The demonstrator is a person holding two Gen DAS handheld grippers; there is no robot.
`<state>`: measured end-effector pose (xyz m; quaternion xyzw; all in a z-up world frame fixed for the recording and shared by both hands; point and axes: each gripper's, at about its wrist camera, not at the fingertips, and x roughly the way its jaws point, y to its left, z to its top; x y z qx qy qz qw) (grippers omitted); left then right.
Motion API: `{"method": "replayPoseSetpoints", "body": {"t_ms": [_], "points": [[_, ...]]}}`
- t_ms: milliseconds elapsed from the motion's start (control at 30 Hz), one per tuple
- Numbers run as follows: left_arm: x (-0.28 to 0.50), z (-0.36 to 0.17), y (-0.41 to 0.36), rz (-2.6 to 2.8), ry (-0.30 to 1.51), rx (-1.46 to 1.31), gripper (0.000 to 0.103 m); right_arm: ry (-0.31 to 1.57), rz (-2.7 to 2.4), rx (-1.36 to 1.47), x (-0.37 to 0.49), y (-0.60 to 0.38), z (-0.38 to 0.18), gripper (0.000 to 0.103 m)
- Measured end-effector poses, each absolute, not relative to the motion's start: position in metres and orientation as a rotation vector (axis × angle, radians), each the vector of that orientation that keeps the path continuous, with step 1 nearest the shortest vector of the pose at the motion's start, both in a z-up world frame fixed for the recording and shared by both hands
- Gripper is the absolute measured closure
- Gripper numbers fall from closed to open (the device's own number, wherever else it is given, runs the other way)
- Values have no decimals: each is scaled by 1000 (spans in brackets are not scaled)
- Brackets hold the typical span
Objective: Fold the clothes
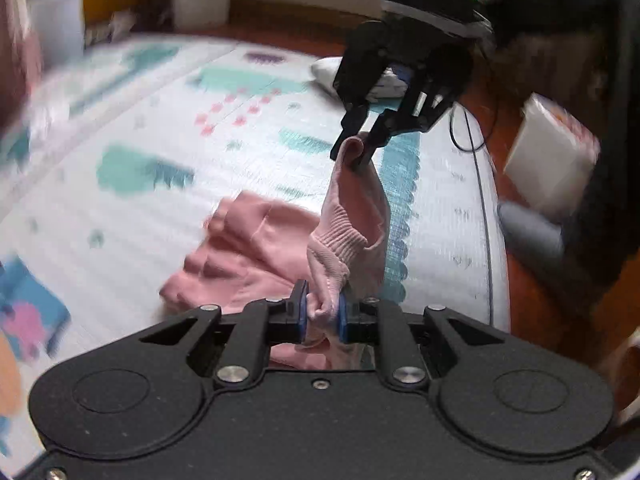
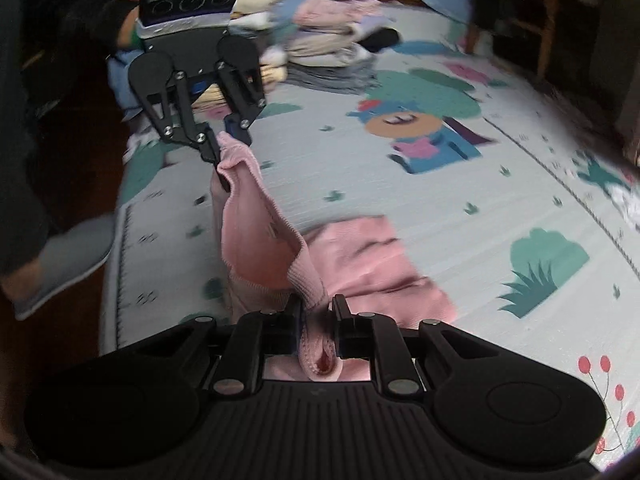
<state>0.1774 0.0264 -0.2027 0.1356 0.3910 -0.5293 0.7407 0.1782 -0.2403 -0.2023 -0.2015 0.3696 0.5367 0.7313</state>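
Both grippers were pinched tight on the pink garment (image 1: 352, 216). I had the left gripper (image 1: 323, 316) closed on the ribbed hem, fabric bunched between its blue pads (image 1: 303, 312). The right gripper (image 1: 355, 148) showed across from it in the left wrist view, jaws nipped on another bit of the same edge, so a strip of cloth hung stretched between the two. From the right wrist view, my right gripper (image 2: 316, 316) clamped a ribbed fold, and the left gripper (image 2: 228, 140) sat further off holding the far end. Most of the garment lay crumpled on the play mat (image 2: 440, 168) below the lifted strip. Stacked clothes (image 2: 332, 40) sat at the far end of the mat. A grey slipper (image 2: 64, 256) was just off the mat's edge. Left view was motion-blurred at the edges.
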Motion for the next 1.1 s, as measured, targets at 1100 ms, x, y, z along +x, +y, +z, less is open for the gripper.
{"method": "replayPoseSetpoints", "body": {"t_ms": [1100], "points": [[190,-249,24,-793,708,123,56,738,791,-122,216,-287,-270,61]]}}
